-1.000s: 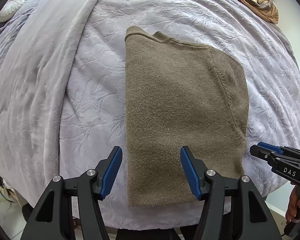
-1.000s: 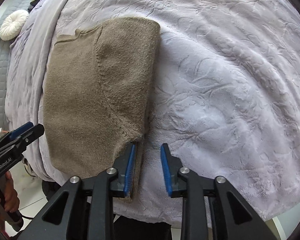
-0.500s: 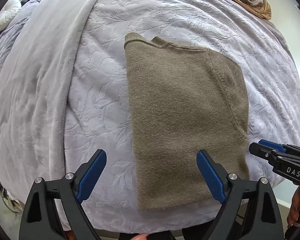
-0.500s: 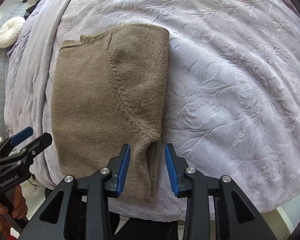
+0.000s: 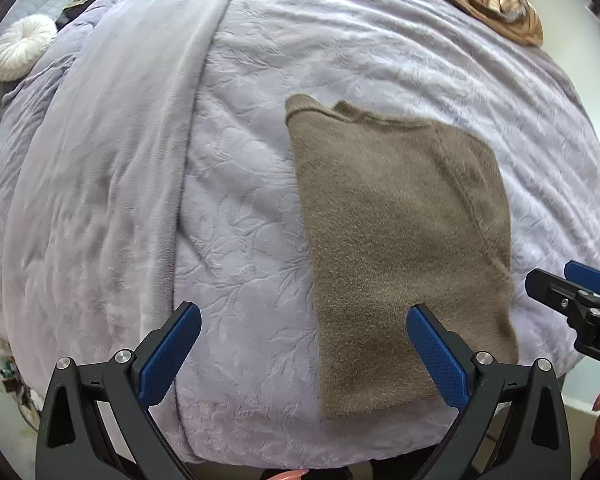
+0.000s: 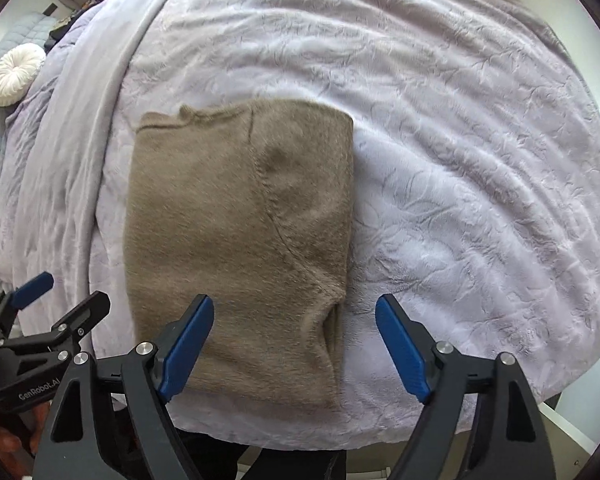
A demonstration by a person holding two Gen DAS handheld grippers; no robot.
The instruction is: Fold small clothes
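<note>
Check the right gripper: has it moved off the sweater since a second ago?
Yes. The right gripper has lifted away from the brown sweater, its fingers opening and clear of the right edge fold they pinched earlier; the sweater looks smaller against the lilac bedspread.

Both views bright, soft even daylight, no hard shadows. Direction of the light source can't be told. Heavy fisheye: bedspread (image 5: 260, 200) bulges into a dome, black vignette in the corners. Sweater (image 6: 236, 220) slightly smeared by motion blur in the right wrist view, knit texture sharper in the left. Near fingers (image 5: 168, 356) in focus. Far-left cushion (image 5: 22, 52) and wall washed out, mild overexposure. Faint shade along the sweater's right edge.
</note>
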